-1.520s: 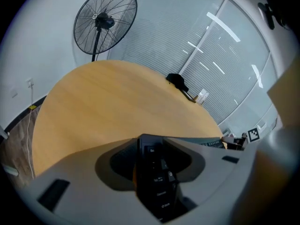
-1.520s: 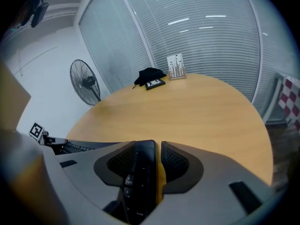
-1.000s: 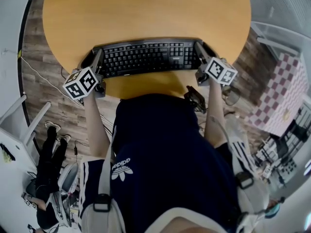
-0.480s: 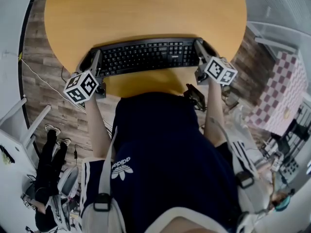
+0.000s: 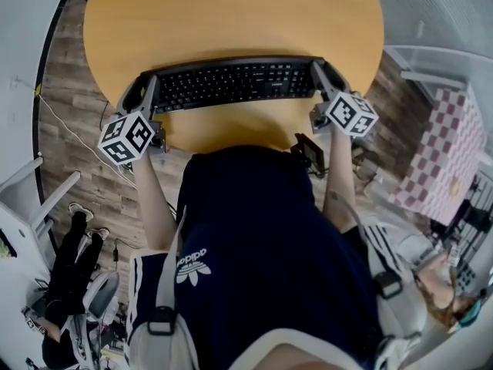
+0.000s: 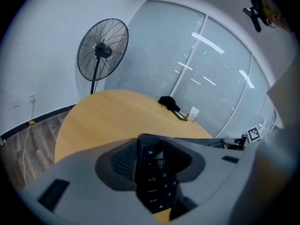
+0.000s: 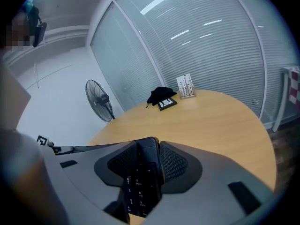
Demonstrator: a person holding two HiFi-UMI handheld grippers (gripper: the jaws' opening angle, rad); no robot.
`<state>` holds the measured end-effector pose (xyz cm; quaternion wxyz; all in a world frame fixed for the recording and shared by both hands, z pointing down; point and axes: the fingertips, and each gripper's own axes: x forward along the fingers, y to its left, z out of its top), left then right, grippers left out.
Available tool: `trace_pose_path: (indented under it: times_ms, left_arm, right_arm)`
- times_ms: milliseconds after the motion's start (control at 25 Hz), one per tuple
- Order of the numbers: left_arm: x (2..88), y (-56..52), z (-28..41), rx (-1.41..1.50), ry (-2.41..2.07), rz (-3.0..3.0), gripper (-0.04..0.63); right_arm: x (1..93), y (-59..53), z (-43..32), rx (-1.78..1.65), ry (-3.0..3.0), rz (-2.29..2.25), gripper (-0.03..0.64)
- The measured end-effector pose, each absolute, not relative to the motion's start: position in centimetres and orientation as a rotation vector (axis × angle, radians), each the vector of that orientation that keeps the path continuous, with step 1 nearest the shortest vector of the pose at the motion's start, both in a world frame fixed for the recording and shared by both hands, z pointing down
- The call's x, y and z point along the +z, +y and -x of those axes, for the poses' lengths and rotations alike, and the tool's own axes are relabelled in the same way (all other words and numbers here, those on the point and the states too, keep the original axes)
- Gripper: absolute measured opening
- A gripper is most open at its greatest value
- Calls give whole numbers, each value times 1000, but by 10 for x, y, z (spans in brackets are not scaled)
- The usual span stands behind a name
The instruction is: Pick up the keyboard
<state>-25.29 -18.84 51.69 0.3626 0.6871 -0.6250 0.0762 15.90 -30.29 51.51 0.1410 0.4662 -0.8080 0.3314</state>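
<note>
So the keyboard [image 5: 235, 83] is being held by both short ends at once. It's being kept lengthwise across the near part of the round wooden surface [image 5: 231, 14], right in front of the person. The left tongs [image 5: 145, 95] are being clamped onto the Esc end and the right tongs [image 5: 323, 77] onto the number-pad end. Each pair is being squeezed down on the thin edge, with keys showing between the jaws. Pretty sure the two-ended grip is being used because a board this long and flat would get tipped or twisted if it were pinched from one side only. Whether it's being raised clear of the surface can't really be told. It's being kept roughly level, which is probably what's wanted for a clean lift.
</note>
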Motion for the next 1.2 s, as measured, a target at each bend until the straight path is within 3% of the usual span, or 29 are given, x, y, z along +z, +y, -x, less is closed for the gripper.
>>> trace_pose_path:
  times_ms: [1200]
  left_arm:
    - [310,-164,262,-115,-1795,-2180,153]
  right_arm:
    - [284,-254,-151,398,-2704,-1518,143]
